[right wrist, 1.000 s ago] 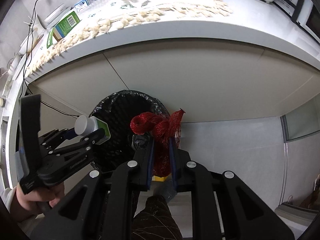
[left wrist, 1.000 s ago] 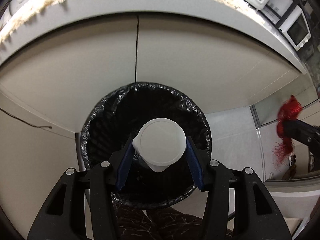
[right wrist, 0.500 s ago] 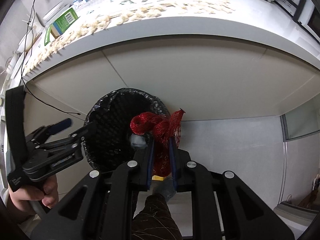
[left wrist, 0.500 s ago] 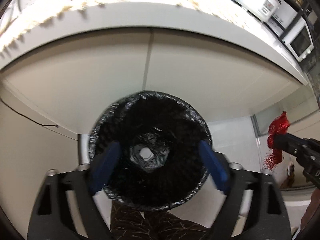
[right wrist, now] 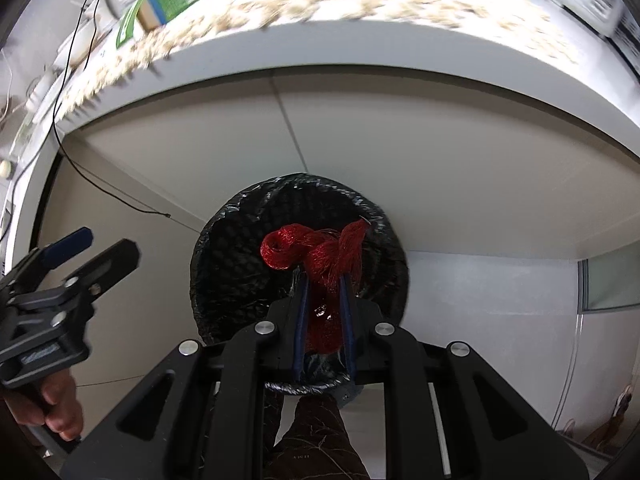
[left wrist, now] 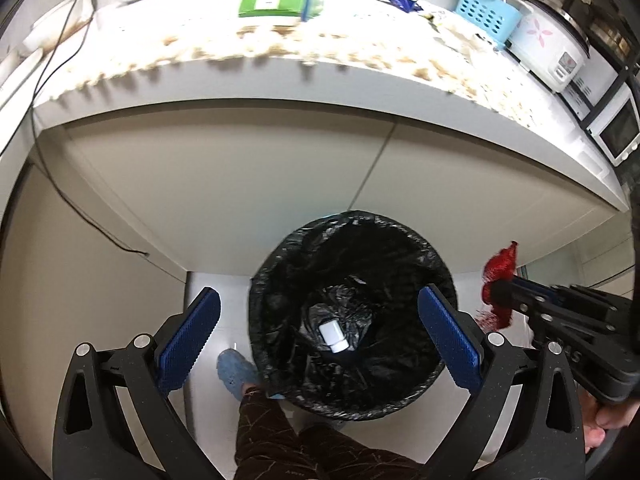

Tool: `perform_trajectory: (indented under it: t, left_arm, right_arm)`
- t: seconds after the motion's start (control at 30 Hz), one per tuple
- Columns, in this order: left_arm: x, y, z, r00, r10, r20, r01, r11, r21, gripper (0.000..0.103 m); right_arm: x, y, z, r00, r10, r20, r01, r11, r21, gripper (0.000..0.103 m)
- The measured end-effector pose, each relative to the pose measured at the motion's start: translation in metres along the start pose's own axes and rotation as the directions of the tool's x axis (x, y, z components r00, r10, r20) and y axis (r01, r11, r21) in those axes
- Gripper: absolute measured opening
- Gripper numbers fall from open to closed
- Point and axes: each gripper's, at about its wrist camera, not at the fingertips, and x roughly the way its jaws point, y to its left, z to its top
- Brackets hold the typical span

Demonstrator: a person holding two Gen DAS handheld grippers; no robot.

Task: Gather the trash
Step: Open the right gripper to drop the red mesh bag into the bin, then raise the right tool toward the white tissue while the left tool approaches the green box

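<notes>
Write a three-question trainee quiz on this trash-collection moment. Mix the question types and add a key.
1. True or false: the small white plastic bottle lies inside the round bin with the black plastic liner.
2. The right gripper is shut on: A) a green carton, B) a red mesh net bag, C) nothing.
3. Fill in: the left gripper has jaws that are ____, with nothing between them.

Key: 1 true; 2 B; 3 open.

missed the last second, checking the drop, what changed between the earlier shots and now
The left hand-held gripper has just opened its jaws wide and let go of the white bottle, which now lies inside the black-lined bin. The right hand-held gripper moved over the bin, still clamped on the red mesh.
</notes>
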Motion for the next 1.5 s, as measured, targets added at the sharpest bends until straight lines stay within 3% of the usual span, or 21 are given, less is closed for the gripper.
perform_trajectory:
  t: [0.37,0.7,0.77,1.07,1.2,1.5]
  left_arm:
    - [-0.004,0.051,-0.009,0.998,0.056,-0.016,-0.057,0.996,-0.076,0.097]
    - [-0.004,0.074,-0.005,0.997,0.074,-0.026,-0.077,0.992,-0.098,0.097]
    - [-0.005,0.074,-0.002,0.997,0.076,-0.024,-0.077,0.993,-0.094,0.097]
    - [-0.008,0.076,0.014,0.999,0.046,0.003,-0.045,0.994,-0.103,0.097]
    - [-0.009,0.073,0.024,1.0,0.031,0.003,-0.031,0.995,-0.098,0.097]
    - [-0.039,0.064,0.055,0.997,0.063,0.034,-0.06,0.995,-0.079,0.097]
  right_arm:
    - [0.047,0.033,0.013,0.998,-0.011,-0.058,0.009,0.999,-0.038,0.016]
    - [0.07,0.045,0.025,0.997,-0.029,-0.075,0.025,0.998,-0.054,0.018]
    - [0.069,0.046,0.026,0.997,-0.029,-0.067,0.026,0.998,-0.05,0.033]
    - [0.05,0.039,0.03,0.999,-0.041,0.001,0.041,0.999,-0.018,0.077]
    - [0.037,0.032,0.034,0.997,-0.073,0.005,0.073,0.997,-0.005,0.079]
    - [-0.033,0.012,0.052,0.982,-0.136,0.129,0.133,0.991,0.032,0.083]
